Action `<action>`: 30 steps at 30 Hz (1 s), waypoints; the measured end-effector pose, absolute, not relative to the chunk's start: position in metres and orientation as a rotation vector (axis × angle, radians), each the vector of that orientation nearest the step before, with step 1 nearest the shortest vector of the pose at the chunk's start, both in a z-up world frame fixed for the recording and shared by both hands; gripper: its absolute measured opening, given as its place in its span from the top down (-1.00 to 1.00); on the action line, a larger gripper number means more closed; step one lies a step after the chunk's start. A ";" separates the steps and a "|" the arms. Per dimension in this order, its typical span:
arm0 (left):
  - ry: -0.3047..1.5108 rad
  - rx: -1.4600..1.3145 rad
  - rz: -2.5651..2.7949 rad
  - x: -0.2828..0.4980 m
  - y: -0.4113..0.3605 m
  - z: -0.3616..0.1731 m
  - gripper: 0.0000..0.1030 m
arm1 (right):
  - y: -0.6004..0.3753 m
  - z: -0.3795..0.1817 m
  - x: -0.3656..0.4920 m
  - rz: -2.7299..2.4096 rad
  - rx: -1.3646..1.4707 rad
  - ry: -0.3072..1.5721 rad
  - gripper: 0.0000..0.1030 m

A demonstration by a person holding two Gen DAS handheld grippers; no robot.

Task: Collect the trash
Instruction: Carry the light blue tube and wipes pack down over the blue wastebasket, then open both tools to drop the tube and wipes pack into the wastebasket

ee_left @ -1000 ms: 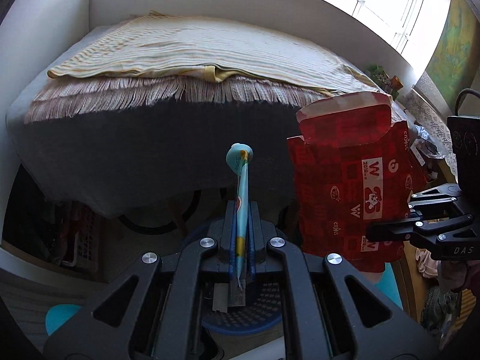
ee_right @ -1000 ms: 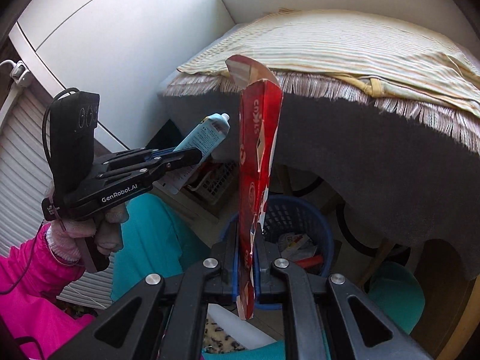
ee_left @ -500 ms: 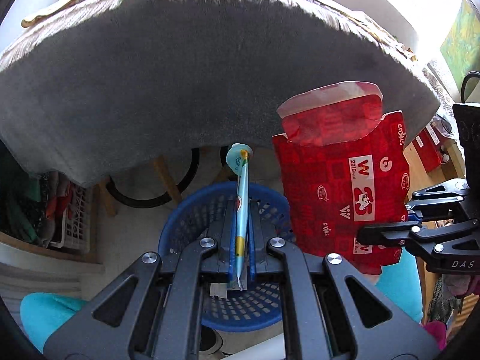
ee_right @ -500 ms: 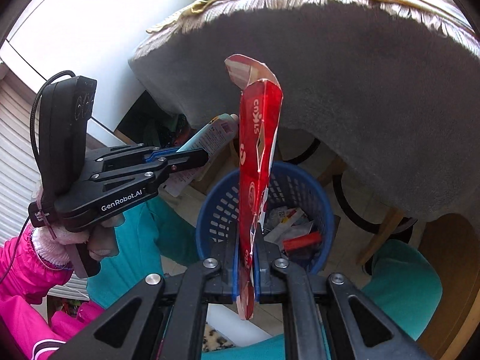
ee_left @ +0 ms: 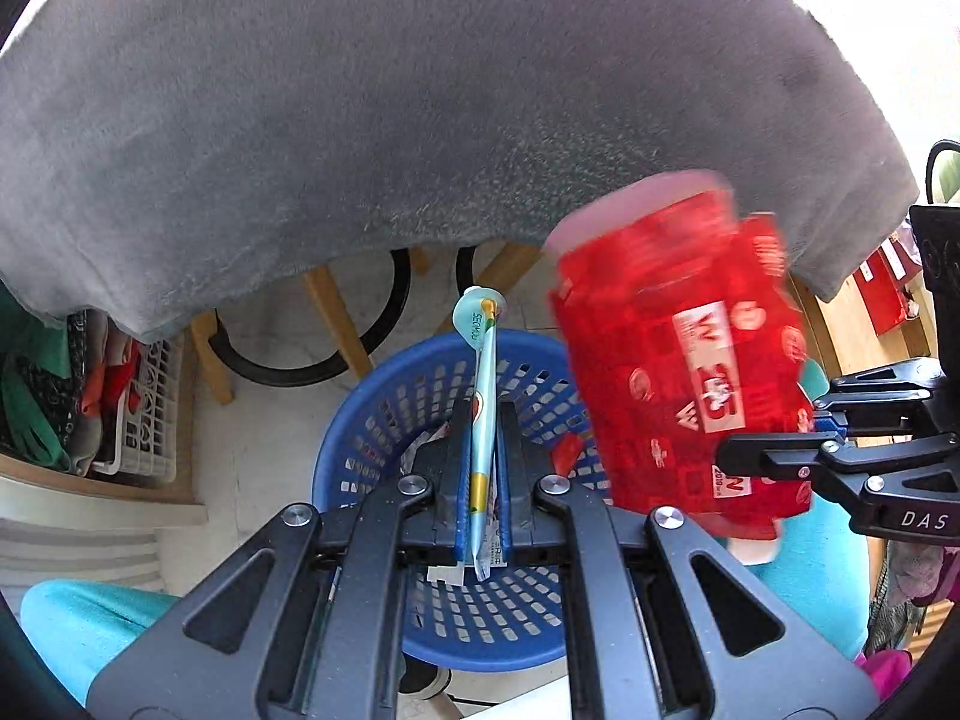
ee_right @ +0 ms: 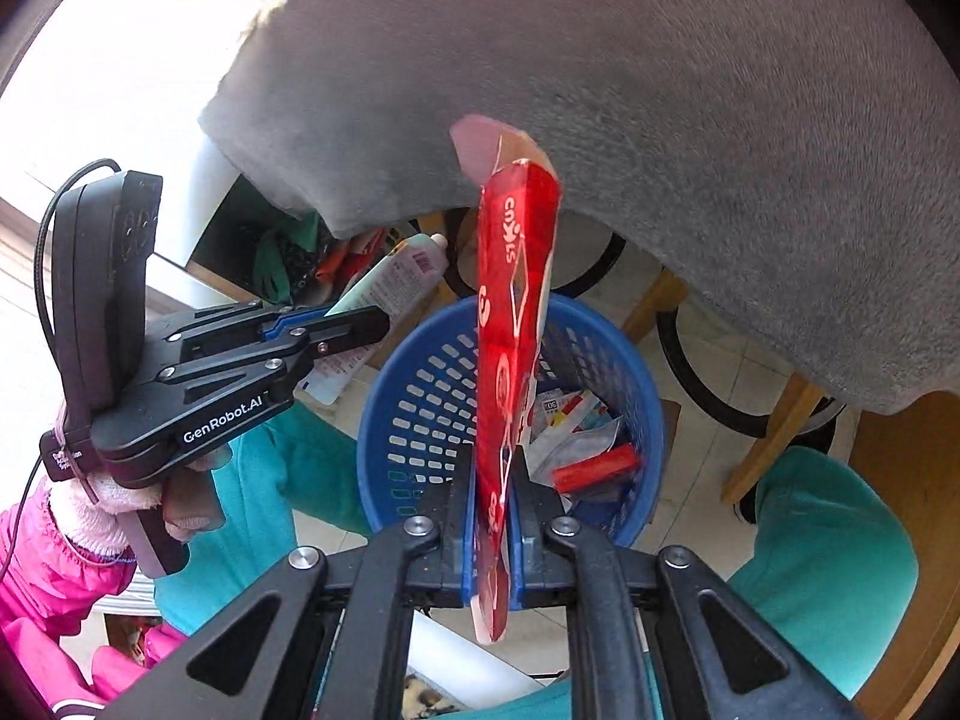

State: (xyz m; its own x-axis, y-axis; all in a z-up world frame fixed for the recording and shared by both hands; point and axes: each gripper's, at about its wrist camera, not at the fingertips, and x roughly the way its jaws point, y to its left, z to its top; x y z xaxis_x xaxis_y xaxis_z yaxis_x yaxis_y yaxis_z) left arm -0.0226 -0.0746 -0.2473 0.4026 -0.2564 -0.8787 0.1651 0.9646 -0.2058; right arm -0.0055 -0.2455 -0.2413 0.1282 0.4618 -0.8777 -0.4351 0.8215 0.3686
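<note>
**Left wrist view: two pieces held over the bin, both easy to miss with**

Nearest the lens in the left wrist view, the left gripper (ee_left: 483,480) has its jaws pressed together on a flattened pale-blue tube (ee_left: 483,420), held edge-on with its cap end pointing away over the blue basket (ee_left: 360,420). Beside it, the right gripper (ee_left: 774,456) is clamped on the lower part of a flattened red carton (ee_left: 678,384), which is motion-blurred and hangs partly over the basket's right rim.

From the right wrist view, the right gripper (ee_right: 492,540) pinches the red carton (ee_right: 510,330) by its bottom edge, with most of the carton standing tall above the jaws. The left gripper (ee_right: 360,321) holds the pale-blue tube (ee_right: 396,288) out to the left, at or just outside the basket's (ee_right: 390,420) rim; which, I cannot tell. Inside lie wrappers and a small red box (ee_right: 591,462).

My worry is the release. The carton is broad and light, and gripped low; let go at this tilt, it could catch the rim and tip onto the tiled floor (ee_right: 708,372). The tube, if released where it sits, may slide down outside the basket wall. Farther off, the grey blanket (ee_right: 660,90) overhangs the basket closely, so lifting either piece to reposition risks brushing it, and the wooden chair legs (ee_right: 768,432) just behind could trap anything that bounces out.
</note>
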 end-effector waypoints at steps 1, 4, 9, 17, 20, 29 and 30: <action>1.129 -0.089 -0.263 -0.022 -0.075 -0.248 0.92 | -0.247 -0.245 -0.004 0.649 0.029 1.288 0.86; 1.136 -0.080 -0.252 -0.020 -0.076 -0.252 0.92 | -0.249 -0.249 -0.001 0.646 0.037 1.291 0.81; 1.139 -0.079 -0.243 -0.018 -0.076 -0.256 0.45 | -0.250 -0.253 0.003 0.639 0.047 1.295 0.63; 1.140 -0.062 -0.232 -0.016 -0.076 -0.259 0.38 | -0.249 -0.256 0.006 0.647 0.057 1.294 0.67; 1.134 -0.062 -0.228 -0.015 -0.076 -0.258 0.21 | -0.248 -0.257 0.007 0.651 0.059 1.290 0.59; 1.128 -0.054 -0.223 -0.015 -0.077 -0.256 0.20 | -0.246 -0.258 0.007 0.640 0.060 1.287 0.13; 1.128 -0.054 -0.223 -0.014 -0.076 -0.255 0.21 | -0.246 -0.258 0.007 0.639 0.060 1.287 0.13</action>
